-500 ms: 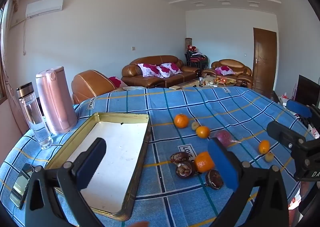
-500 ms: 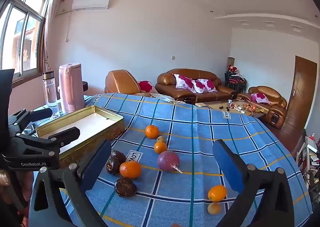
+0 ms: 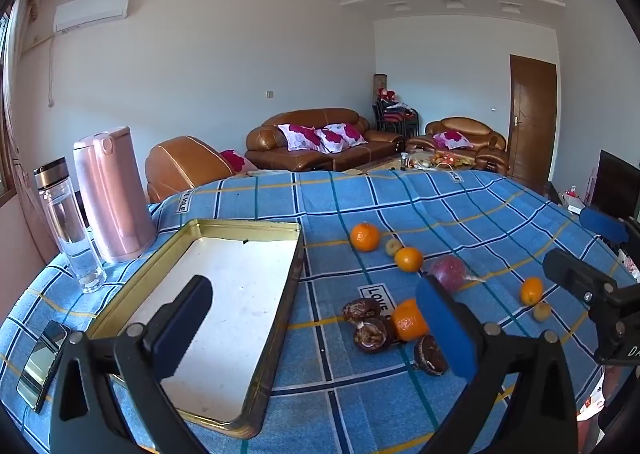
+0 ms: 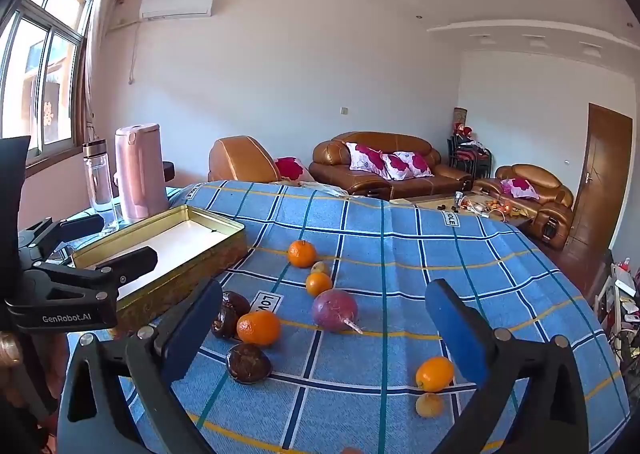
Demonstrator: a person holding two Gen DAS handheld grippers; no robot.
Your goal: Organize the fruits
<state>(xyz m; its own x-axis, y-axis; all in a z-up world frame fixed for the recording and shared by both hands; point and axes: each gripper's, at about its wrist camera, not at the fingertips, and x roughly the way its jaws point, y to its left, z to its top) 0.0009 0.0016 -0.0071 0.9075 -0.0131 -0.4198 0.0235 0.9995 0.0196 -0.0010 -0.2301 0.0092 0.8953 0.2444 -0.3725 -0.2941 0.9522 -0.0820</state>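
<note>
Tray [image 3: 236,310] by worktop's left edge empty; all fruit [image 4: 258,327] loose mid-worktop. Your left gripper [image 3: 316,328] and right gripper [image 4: 324,328]: fingers wide open, gripping nothing. Nothing sorted yet.

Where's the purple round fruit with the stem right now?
The purple round fruit lies on the blue checked tablecloth, mid-frame in the right wrist view, right of the nearest orange, apart from the gold tin tray.

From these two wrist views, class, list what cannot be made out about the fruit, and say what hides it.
- Left wrist view: the front orange and the purple fruit are partly covered by the left gripper's blue fingers.
- Right wrist view: one dark fruit is partly hidden behind the right gripper's fingers.
- Right wrist view: an orange shape at the bottom edge is cut off.
</note>
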